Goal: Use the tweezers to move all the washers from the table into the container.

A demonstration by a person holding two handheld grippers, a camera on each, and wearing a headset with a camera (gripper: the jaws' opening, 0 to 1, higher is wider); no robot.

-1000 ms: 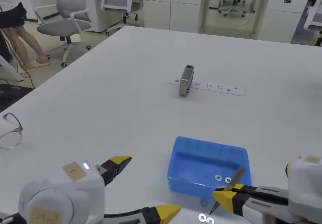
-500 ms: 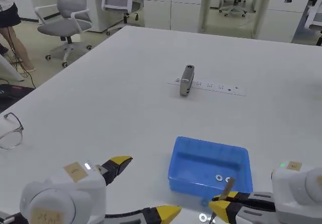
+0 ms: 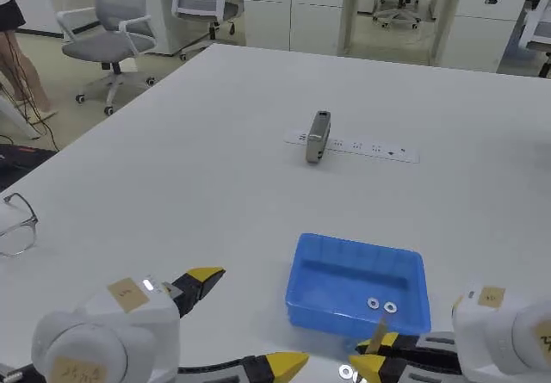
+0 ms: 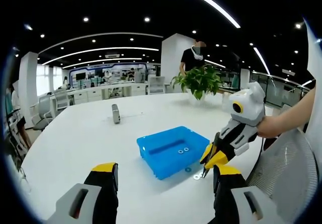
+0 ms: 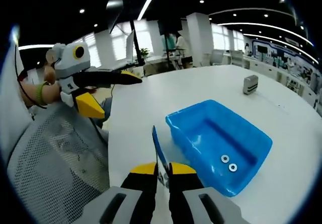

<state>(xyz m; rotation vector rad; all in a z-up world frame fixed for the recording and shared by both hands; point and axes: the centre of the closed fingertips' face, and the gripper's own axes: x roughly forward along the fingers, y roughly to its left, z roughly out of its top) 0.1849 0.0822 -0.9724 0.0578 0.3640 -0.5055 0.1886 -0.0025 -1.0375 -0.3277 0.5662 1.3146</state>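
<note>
Gripping the tweezers (image 5: pixel 158 148) tight, the right gripper (image 3: pixel 366 361) angles them down at a washer (image 3: pixel 347 372) beside the container (image 3: pixel 344 250) for a pickup; left gripper (image 3: pixel 251 318) fingers spread, idle.

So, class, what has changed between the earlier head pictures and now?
The right gripper, shut on the tweezers, pulled back from the container toward the near side of the table. The left gripper stayed open; two washers stayed in the container, a washer beside it.

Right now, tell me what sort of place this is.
Probably an open-plan office: swivel chairs and white drawer cabinets beyond the white table, a power strip on it, rows of ceiling lights.
</note>
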